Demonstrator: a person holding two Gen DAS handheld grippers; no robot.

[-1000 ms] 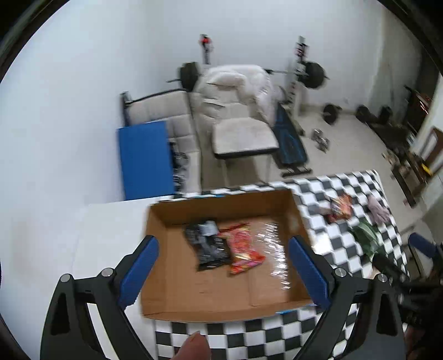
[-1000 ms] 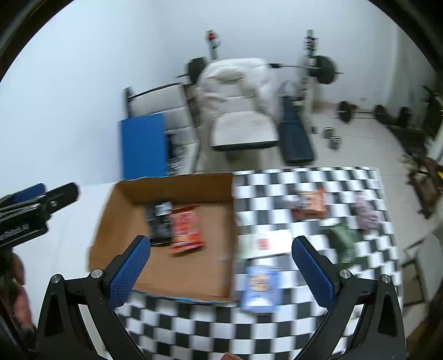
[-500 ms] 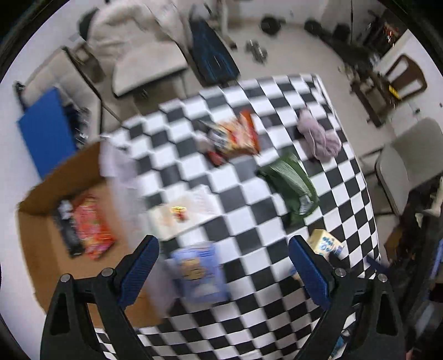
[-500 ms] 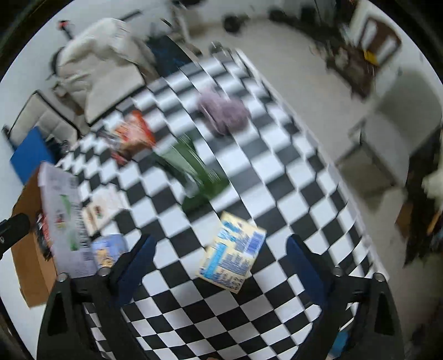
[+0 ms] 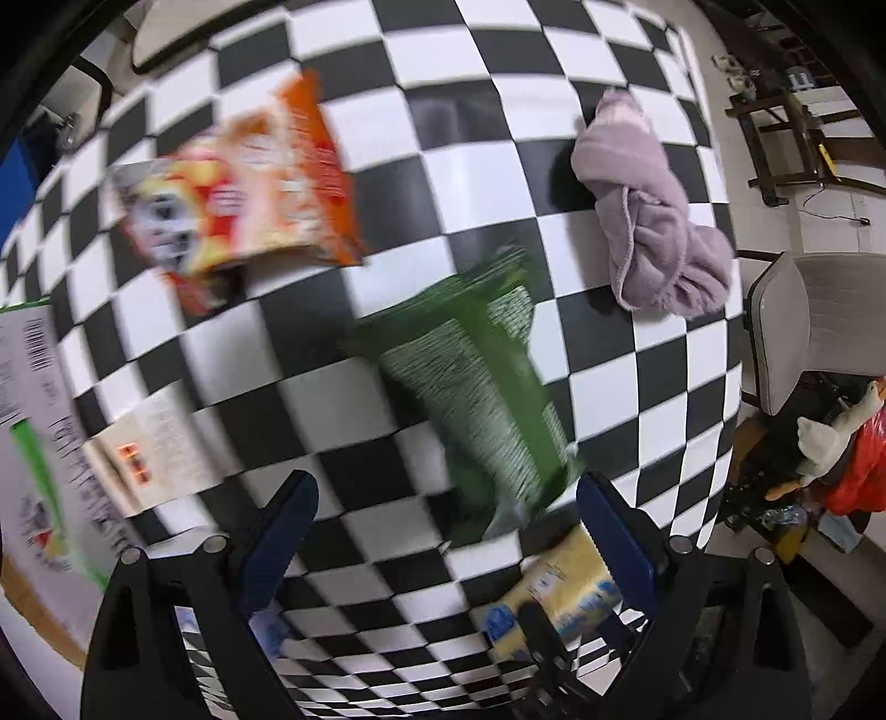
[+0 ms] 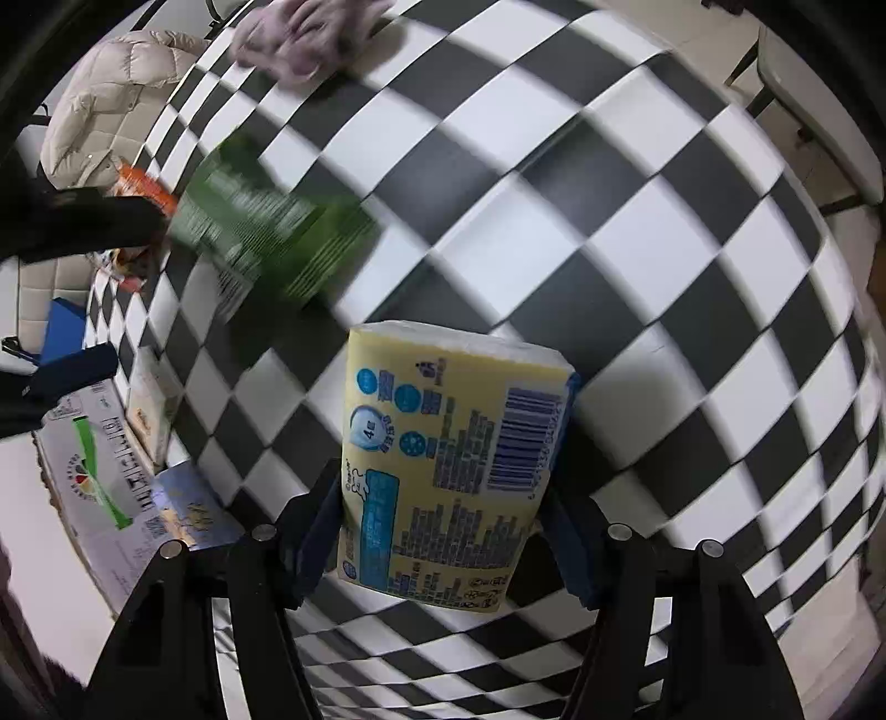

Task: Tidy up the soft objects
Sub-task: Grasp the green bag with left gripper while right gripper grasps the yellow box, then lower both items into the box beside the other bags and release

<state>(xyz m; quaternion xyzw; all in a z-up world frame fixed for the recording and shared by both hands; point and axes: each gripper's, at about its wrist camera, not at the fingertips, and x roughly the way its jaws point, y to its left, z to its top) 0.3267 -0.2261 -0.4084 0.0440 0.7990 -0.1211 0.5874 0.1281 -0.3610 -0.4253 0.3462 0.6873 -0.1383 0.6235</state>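
My left gripper [image 5: 443, 531] is open above the checkered table [image 5: 653, 354], its fingers straddling the near end of a green snack bag [image 5: 476, 382]. An orange snack bag [image 5: 249, 177] lies far left, a lilac cloth [image 5: 653, 221] far right. A yellow tissue pack [image 5: 559, 598] lies near the front edge. In the right wrist view my right gripper [image 6: 443, 531] has its fingers on both sides of the yellow tissue pack [image 6: 448, 471], touching it. The green bag [image 6: 260, 227] and lilac cloth [image 6: 304, 33] lie beyond.
A white flat packet [image 5: 149, 448] and a printed box flap [image 5: 33, 432] lie at the left. A blue packet [image 6: 188, 509] sits by the box [image 6: 88, 476]. A grey chair [image 5: 797, 327] stands off the table's right edge.
Both grippers have swung from the cardboard box down over the table. The left now hovers at the green bag. The right has closed in around the yellow tissue pack.
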